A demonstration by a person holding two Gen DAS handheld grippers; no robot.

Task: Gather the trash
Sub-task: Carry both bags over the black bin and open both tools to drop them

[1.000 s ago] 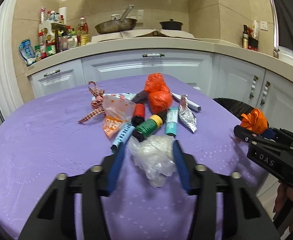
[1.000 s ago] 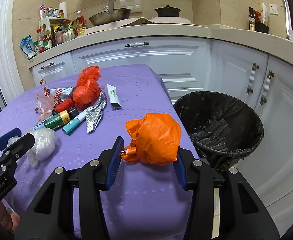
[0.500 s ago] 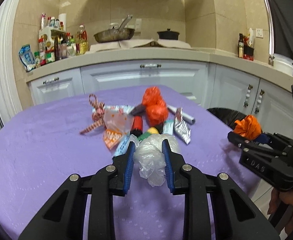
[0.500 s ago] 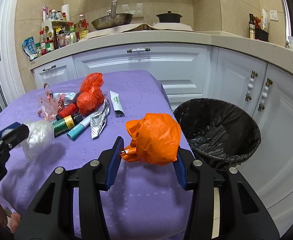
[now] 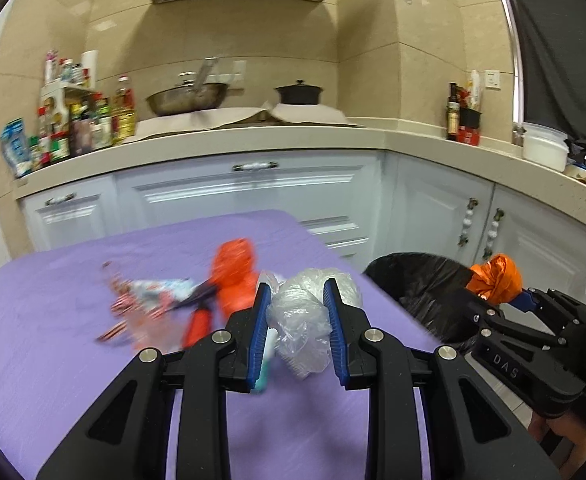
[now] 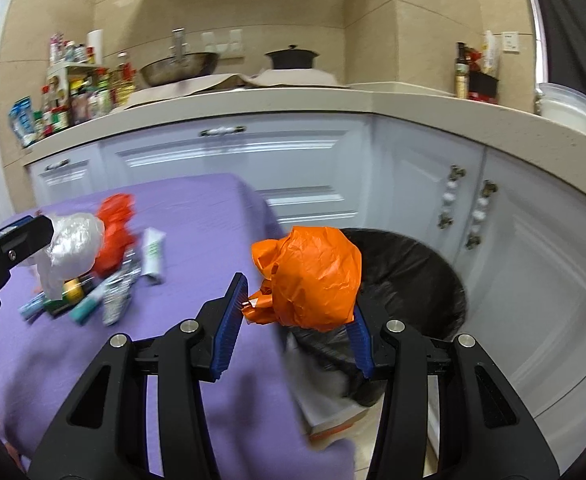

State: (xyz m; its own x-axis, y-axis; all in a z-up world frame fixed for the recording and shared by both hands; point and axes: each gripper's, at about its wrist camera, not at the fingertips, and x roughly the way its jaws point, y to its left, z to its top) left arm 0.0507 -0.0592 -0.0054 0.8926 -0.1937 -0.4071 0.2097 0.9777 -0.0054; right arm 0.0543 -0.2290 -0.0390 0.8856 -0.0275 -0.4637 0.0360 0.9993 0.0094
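Note:
My left gripper is shut on a crumpled clear plastic bag and holds it above the purple table. My right gripper is shut on a crumpled orange plastic bag and holds it at the table's right edge, beside the black-lined trash bin. The bin and the orange bag also show in the left wrist view. The clear bag also shows at the left of the right wrist view.
A pile of trash lies on the table: orange bags, a red bottle, wrappers, a tube, a foil packet. White cabinets and the counter curve behind the bin.
My left gripper has closed on the clear bag, lifted it off the table and moved right toward the bin. My right gripper has carried the orange bag closer to the bin.

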